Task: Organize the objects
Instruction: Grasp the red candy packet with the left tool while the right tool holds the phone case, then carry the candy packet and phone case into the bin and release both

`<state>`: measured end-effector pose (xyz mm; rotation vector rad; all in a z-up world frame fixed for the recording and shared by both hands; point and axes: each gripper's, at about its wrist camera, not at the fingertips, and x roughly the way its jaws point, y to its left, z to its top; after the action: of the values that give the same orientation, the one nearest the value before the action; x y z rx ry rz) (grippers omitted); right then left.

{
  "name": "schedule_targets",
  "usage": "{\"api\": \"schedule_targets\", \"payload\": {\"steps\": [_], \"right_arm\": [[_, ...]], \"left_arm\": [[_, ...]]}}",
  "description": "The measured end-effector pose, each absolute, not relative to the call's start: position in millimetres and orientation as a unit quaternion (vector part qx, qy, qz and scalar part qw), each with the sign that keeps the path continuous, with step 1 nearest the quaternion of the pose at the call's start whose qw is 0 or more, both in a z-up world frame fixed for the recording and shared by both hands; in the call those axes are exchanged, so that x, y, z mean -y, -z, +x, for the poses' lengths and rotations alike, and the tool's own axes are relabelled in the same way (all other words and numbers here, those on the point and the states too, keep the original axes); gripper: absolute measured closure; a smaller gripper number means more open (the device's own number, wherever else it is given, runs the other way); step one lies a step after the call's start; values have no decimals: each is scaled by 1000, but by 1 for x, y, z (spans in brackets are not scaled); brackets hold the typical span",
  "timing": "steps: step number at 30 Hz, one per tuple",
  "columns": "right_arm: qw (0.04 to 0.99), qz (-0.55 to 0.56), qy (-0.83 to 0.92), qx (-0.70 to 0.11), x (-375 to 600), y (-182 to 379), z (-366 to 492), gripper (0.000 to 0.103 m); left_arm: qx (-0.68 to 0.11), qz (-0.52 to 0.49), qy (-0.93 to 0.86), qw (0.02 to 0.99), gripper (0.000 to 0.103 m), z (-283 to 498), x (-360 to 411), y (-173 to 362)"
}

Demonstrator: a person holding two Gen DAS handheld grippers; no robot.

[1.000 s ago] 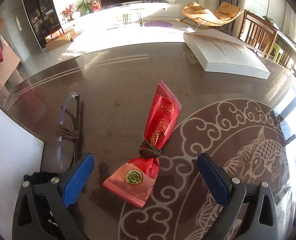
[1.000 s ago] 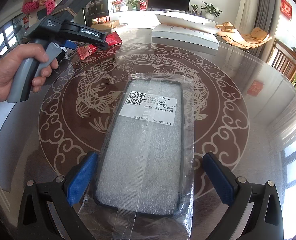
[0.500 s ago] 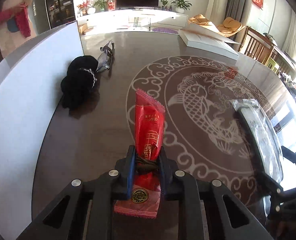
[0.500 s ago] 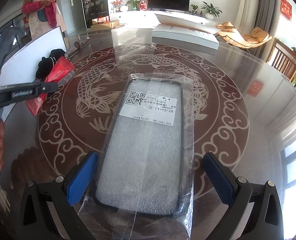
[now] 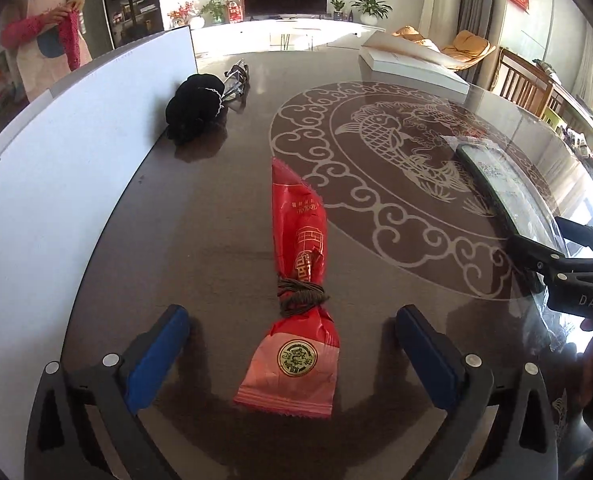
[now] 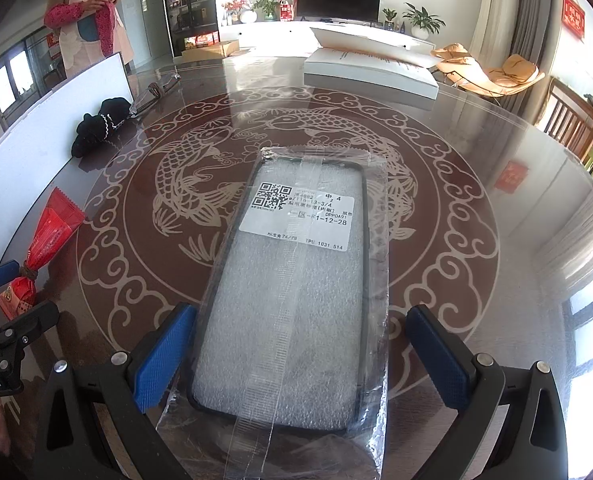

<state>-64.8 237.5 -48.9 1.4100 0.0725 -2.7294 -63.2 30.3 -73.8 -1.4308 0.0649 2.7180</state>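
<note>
1. Red snack packet [image 5: 300, 304], tied at its waist with brown cord, lies flat on the glass-topped table [image 5: 216, 216], just left of the carved fish medallion [image 5: 396, 136].
2. Left gripper [image 5: 292, 356] has just been opening; its jaws stand wide either side of the packet, pads clear: a release, I judge.
3. Right gripper [image 6: 300, 356] is spread around the bagged phone case [image 6: 296, 300] on the medallion, not pressing; closing on it looks next.
</note>
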Motion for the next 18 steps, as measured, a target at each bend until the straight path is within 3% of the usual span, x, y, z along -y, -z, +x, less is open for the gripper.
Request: {"api": "schedule_targets", "payload": {"steps": [18], "right_arm": [[34, 459, 888, -24, -237, 49, -65, 0]], "left_arm": [[-21, -465, -885, 33, 0, -66, -32, 73]]}}
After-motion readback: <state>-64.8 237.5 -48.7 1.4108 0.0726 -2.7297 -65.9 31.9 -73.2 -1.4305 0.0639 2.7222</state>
